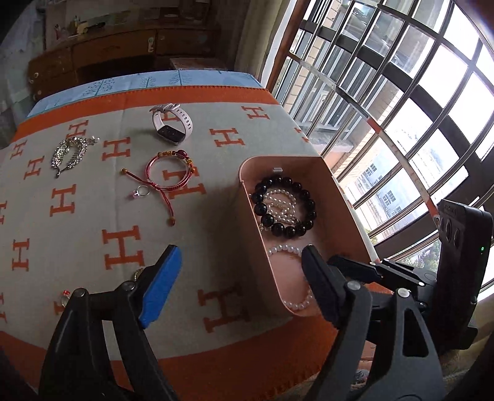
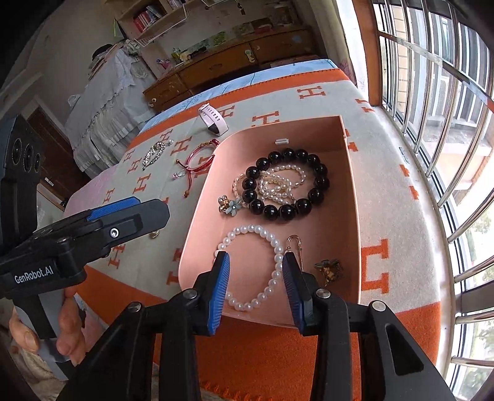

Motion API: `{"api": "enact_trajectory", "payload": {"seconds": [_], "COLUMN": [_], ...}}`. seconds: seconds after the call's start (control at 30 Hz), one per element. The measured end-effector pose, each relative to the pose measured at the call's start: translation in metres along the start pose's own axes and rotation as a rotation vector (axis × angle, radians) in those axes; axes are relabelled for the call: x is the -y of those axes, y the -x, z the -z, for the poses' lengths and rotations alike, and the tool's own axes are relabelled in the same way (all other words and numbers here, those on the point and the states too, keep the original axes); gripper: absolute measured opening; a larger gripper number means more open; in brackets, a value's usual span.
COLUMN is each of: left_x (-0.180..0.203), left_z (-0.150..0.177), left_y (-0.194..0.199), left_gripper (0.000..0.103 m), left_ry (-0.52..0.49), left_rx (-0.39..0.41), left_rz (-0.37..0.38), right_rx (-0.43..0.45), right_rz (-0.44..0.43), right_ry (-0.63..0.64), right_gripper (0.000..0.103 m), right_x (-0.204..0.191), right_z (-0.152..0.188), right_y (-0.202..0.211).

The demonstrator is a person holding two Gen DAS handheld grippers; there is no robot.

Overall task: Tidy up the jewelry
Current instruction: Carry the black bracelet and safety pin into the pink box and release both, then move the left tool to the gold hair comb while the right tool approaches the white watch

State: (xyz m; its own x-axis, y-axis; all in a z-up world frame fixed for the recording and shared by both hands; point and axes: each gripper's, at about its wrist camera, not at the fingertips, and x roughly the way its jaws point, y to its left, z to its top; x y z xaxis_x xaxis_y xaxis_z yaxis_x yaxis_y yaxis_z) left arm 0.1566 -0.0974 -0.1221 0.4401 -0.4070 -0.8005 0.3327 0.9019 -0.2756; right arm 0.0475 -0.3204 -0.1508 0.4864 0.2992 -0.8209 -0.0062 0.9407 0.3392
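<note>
The pink box [image 2: 349, 216] sat on the blanketed bench [image 1: 92, 222], holding a black bead bracelet [image 2: 287, 185] and pearl strands [image 2: 271, 182]. Your right tool [image 2: 255, 271] hovered spread over a pearl bracelet [image 2: 247, 237]; only that view showed the flower brooch [image 2: 230, 205]. Your left tool [image 1: 240, 256] (also spread, empty) faced the watch [image 1: 173, 123], red bracelet [image 1: 168, 168] and ring [image 1: 142, 192].

A home bedroom: wooden dresser [image 2: 234, 61], bookshelf [image 2: 151, 15], barred window [image 1: 401, 92], and blanket-covered table [image 1: 92, 216].
</note>
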Motion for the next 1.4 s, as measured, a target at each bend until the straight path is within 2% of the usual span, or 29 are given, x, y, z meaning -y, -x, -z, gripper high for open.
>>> {"api": "enact_trajectory", "payload": {"seconds": [0.23, 0.5, 0.7, 0.87, 1.13, 1.2, 1.27, 1.4], "left_x": [-0.013, -0.026, -0.049, -0.079, -0.141, -0.159, -0.174, -0.197], "left_z": [0.009, 0.022, 0.034, 0.036, 0.007, -0.009, -0.026, -0.066], "left_y": [0.011, 0.034, 0.051, 0.066, 0.091, 0.092, 0.090, 0.071], "left_gripper": [0.078, 0.078, 0.078, 0.078, 0.078, 0.078, 0.078, 0.079], "left_ry": [0.034, 0.020, 0.020, 0.066, 0.107, 0.128, 0.139, 0.132], "left_rx": [-0.007, 0.014, 0.020, 0.034, 0.060, 0.048, 0.023, -0.044], "left_rz": [0.014, -0.001, -0.034, -0.080, -0.224, -0.221, -0.209, -0.149], "right_rx": [0.012, 0.041, 0.068, 0.066, 0.070, 0.080, 0.100, 0.111], "right_rz": [0.022, 0.052, 0.060, 0.059, 0.075, 0.077, 0.080, 0.089], "right_ry": [0.027, 0.051, 0.057, 0.074, 0.173, 0.202, 0.244, 0.337], "right_gripper": [0.036, 0.036, 0.036, 0.036, 0.037, 0.050, 0.058, 0.058], "right_x": [-0.018, -0.040, -0.057, -0.068, -0.088, -0.094, -0.101, -0.118], "right_z": [0.002, 0.006, 0.011, 0.008, -0.017, -0.030, -0.047, -0.090], "right_y": [0.002, 0.016, 0.029, 0.028, 0.022, 0.020, 0.018, 0.008]}}
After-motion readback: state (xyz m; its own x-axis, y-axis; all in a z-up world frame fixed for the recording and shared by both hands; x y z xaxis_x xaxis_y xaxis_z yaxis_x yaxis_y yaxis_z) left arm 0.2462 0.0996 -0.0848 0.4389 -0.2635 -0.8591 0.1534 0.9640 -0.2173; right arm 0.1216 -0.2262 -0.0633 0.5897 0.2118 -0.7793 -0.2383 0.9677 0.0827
